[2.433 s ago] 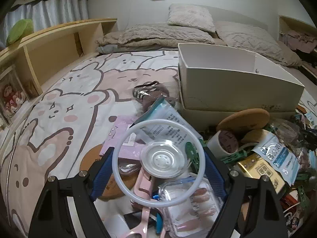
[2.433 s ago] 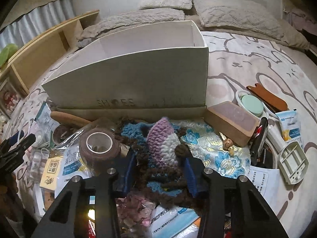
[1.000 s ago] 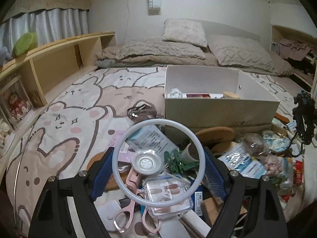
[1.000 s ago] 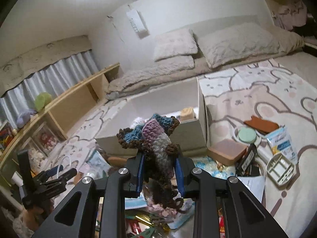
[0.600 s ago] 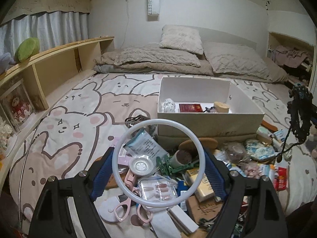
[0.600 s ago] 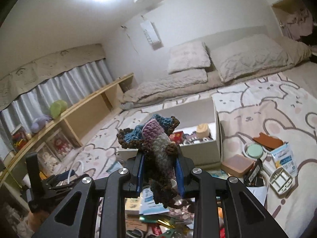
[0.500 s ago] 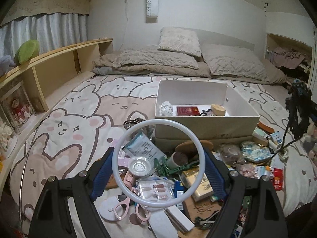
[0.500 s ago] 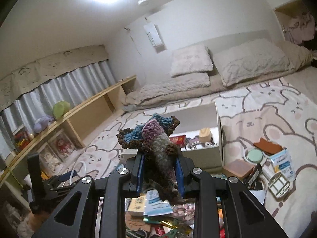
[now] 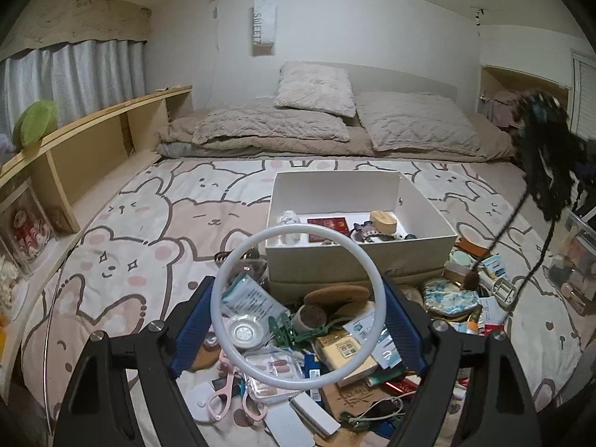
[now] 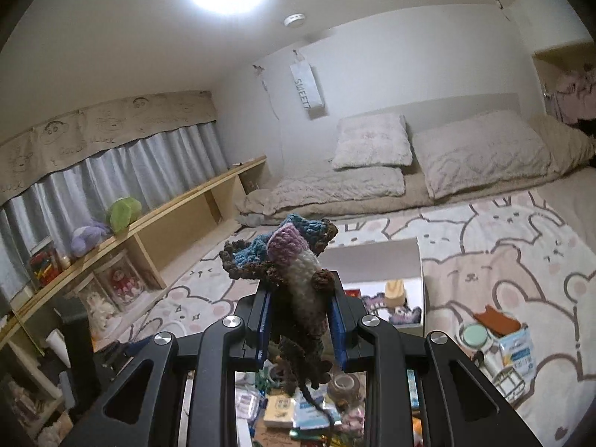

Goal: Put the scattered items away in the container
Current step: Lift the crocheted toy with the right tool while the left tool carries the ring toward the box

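Bedding printed with cartoon bears is covering the bed and carrying everything else, with pillows lying at the far end. White container is sitting open on this cover near the middle, already holding a red booklet, a round wooden piece and a few small items. Scattered items are lying in a heap just in front of the container's near wall: packets, pink scissors, a green clip, a brown tape roll. Left gripper is hanging above this heap, its blue fingers standing wide and pressing on either side of a white ring, which is being held clear of the clutter. Right gripper is raised well above the bed, its fingers drawn close and clamping a crocheted piece of brown, blue, purple and cream yarn, with a dark strand trailing down beneath it.
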Action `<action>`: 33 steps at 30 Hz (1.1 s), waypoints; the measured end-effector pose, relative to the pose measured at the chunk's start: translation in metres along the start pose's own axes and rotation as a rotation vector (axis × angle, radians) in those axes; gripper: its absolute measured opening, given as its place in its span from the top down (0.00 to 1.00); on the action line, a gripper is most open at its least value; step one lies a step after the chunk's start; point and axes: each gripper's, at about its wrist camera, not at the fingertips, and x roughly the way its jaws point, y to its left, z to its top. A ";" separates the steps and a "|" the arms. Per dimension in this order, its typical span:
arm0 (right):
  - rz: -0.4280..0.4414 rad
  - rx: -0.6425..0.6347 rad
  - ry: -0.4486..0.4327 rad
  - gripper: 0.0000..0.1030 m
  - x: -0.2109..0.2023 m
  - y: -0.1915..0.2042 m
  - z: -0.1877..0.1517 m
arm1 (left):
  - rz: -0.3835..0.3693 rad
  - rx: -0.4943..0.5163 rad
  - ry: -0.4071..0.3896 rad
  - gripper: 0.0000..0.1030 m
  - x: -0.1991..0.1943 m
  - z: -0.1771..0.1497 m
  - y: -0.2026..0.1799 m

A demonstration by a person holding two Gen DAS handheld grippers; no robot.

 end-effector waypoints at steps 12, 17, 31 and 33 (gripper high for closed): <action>-0.031 -0.060 -0.023 0.73 0.018 0.024 0.049 | -0.059 0.032 -0.004 0.18 0.005 0.030 -0.009; -0.056 -0.035 -0.043 0.73 0.028 0.013 0.079 | -0.075 0.045 -0.003 0.18 0.007 0.033 -0.014; -0.038 -0.066 -0.006 0.73 0.082 -0.014 0.113 | -0.141 0.033 0.004 0.18 0.026 0.061 -0.021; -0.051 -0.101 0.033 0.73 0.092 -0.013 0.113 | -0.153 0.035 0.005 0.18 0.025 0.067 -0.023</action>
